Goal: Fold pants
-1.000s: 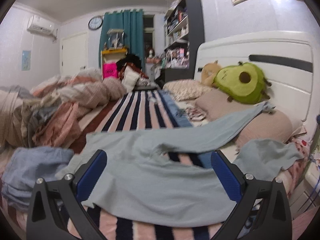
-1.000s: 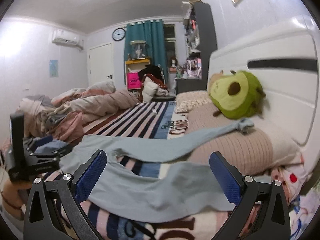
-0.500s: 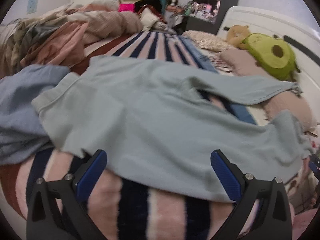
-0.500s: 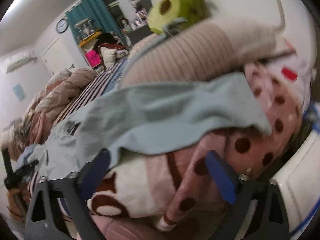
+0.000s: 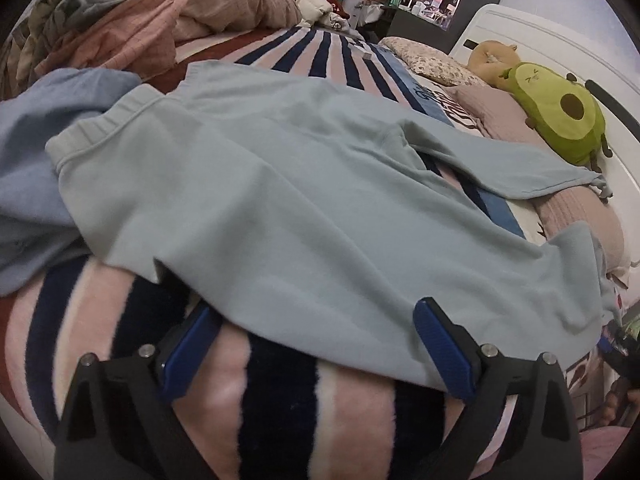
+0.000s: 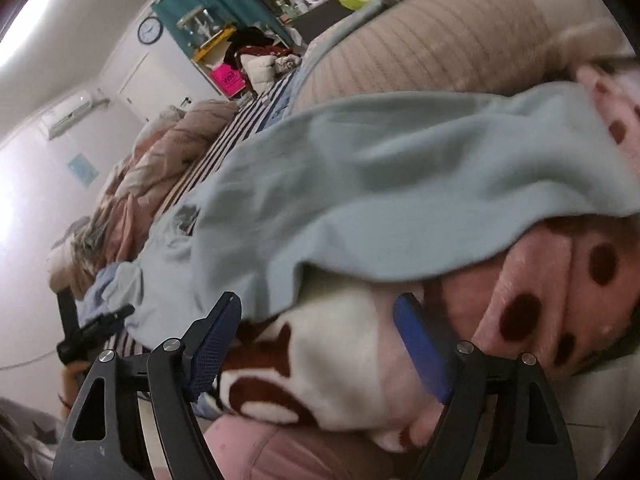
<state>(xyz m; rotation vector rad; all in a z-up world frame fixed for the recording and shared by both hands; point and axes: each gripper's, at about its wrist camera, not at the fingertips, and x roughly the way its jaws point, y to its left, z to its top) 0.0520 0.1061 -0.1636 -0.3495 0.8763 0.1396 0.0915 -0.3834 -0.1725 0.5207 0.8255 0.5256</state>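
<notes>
Striped bed point(image 5: 280, 400) under spread pants point(image 5: 304, 208); left gripper point(image 5: 316, 344) and right gripper point(image 6: 320, 336) agape, empty.

Indoor light, fairly dim and cool. Right wrist view: blown-out ceiling glare top left, whole frame tilted w/ motion blur on the pants point(image 6: 400, 184). Left wrist view sharper. Both: heavy fisheye bend, black vignette at corners.

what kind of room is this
Most likely a lived-in bedroom. Light blue pants lie spread on a bed with a striped blanket, with pillows and an avocado plush toy by the white headboard, and a heap of rumpled bedding.
</notes>
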